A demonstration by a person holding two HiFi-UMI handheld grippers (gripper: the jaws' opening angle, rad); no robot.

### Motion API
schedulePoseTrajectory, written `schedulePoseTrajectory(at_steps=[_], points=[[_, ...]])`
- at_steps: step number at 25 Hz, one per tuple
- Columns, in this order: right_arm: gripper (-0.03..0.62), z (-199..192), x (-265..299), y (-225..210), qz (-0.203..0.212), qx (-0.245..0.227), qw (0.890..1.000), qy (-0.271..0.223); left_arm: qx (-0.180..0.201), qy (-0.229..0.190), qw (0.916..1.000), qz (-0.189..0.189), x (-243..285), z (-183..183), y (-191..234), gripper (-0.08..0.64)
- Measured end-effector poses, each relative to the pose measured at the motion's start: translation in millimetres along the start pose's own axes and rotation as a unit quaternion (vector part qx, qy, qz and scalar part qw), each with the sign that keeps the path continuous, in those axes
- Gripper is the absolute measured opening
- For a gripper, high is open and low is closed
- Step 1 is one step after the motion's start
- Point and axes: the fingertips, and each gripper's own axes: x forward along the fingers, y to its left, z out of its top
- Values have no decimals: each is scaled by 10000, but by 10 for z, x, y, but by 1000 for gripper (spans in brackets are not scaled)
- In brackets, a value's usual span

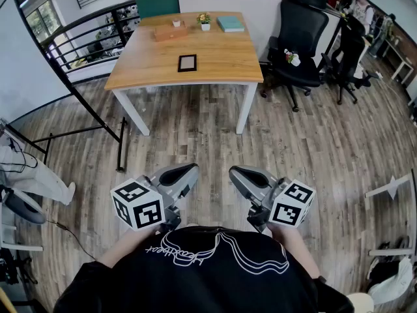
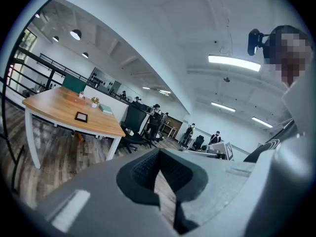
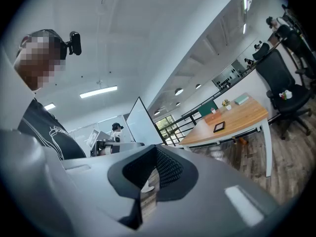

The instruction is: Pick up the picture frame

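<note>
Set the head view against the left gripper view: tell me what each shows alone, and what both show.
Head view only: the marker cube on the left gripper, and a thin cable.
Left gripper view only: the ceiling lights, the head camera, and the left gripper's jaws, shut with nothing between them.
Both: the table, the frame lying flat on it, and the black chair beside the table.

Far ahead of the left gripper [image 1: 187, 171] and the right gripper [image 1: 237, 174], the picture frame [image 1: 187, 62] is too small to show its picture. The hands holding them are mostly hidden under the grippers and the black shirt [image 1: 208, 272]. Right of the right gripper, a white stand [image 1: 391, 191] is cut off by the edge.
</note>
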Motion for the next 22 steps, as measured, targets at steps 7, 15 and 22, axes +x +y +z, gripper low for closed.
schedulePoseTrajectory(at_steps=[7, 15, 22], points=[[25, -52, -226, 37, -43, -107, 9999, -28, 203, -154, 9995, 180, -15, -92, -104, 0], [25, -91, -453, -17, -297, -240, 9992, -143, 151, -124, 9996, 180, 63, -184, -143, 4], [117, -140, -441, -197, -591, -239, 9980, -44, 62, 51, 9994, 350, 159, -241, 70, 128]])
